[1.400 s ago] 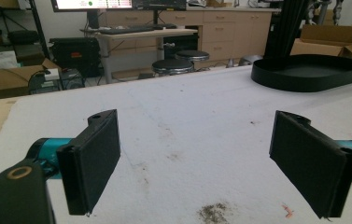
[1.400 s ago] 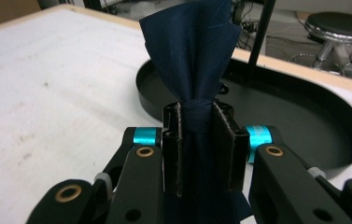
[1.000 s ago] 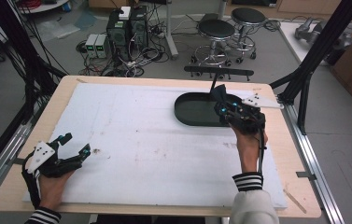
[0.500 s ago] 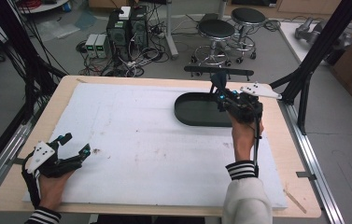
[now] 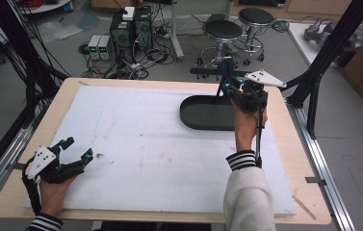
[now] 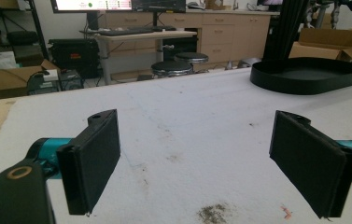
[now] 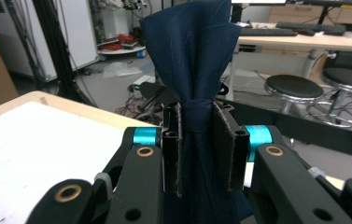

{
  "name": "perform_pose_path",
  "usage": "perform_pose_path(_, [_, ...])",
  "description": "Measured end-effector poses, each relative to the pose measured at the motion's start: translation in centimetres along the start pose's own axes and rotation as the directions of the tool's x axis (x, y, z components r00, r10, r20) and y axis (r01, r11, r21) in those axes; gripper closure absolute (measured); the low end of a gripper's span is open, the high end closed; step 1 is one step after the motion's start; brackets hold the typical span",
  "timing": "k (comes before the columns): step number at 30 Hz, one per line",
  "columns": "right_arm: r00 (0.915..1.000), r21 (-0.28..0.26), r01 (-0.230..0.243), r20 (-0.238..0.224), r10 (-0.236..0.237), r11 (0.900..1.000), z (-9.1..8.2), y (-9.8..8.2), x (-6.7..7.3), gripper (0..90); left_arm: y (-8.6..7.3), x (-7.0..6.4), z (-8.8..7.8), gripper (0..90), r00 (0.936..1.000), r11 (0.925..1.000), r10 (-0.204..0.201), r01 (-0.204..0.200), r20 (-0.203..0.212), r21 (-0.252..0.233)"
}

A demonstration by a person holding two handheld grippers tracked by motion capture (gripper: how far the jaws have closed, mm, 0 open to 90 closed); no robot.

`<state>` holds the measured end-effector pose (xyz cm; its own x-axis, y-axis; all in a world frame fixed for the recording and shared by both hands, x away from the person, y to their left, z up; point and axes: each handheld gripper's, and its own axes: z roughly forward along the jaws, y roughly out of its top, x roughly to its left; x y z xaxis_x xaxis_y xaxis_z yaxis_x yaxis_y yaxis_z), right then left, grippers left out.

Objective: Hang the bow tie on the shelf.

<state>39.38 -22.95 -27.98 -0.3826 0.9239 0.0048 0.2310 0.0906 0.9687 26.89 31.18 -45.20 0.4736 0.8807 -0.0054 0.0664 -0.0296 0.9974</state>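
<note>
While the right gripper (image 7: pixel 197 151) clamps a bunched navy cloth (image 7: pixel 192 51) between its padded jaws, the soft fabric fans upward past the pads, its long axis along the jaws. That hand hovers at the far end of the matte black oval tray (image 5: pixel 203 113), directly below, so the likely drop is straight down. Left gripper (image 6: pixel 197 158) rests with jaws wide apart and empty on the stained white mat (image 5: pixel 136 134), well away from the tray.

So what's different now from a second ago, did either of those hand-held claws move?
The right gripper has moved up and toward the table's far edge, past the black tray, jaws clamped on a bunched dark blue cloth throughout. The left gripper stayed put near the front left corner, jaws open with nothing between them. The tray did not shift.
</note>
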Motion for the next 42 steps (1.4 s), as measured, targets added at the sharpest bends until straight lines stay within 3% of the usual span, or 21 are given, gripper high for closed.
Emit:
perform_pose_path(11, [0.9992, -0.001, -0.029, 0.027, 0.029, 1.000, 1.3, 0.2, -0.1, 74.1, 0.0, 0.0, 0.0, 16.7, 1.0000, 1.0000, -0.005, 0.005, -0.001, -0.001])
perform_pose_path(23, [0.9981, -0.005, -0.022, 0.057, 0.023, 1.000, 3.4, 0.7, -0.3, 74.1, -0.1, 0.1, -0.1, 16.8, 1.0000, 0.9999, -0.007, 0.007, 0.005, -0.014])
perform_pose_path(35, [0.9974, -0.035, -0.067, 0.024, 0.068, 0.997, 4.6, 0.7, -0.3, 74.0, -0.1, 0.1, -0.2, 16.8, 1.0000, 0.9998, -0.005, 0.005, 0.006, -0.020])
perform_pose_path(42, [0.9962, -0.029, -0.083, -0.030, 0.082, 0.996, 5.9, 0.5, 0.6, 74.0, -0.1, 0.1, -0.2, 16.8, 0.9999, 0.9997, -0.009, 0.009, 0.008, -0.024])
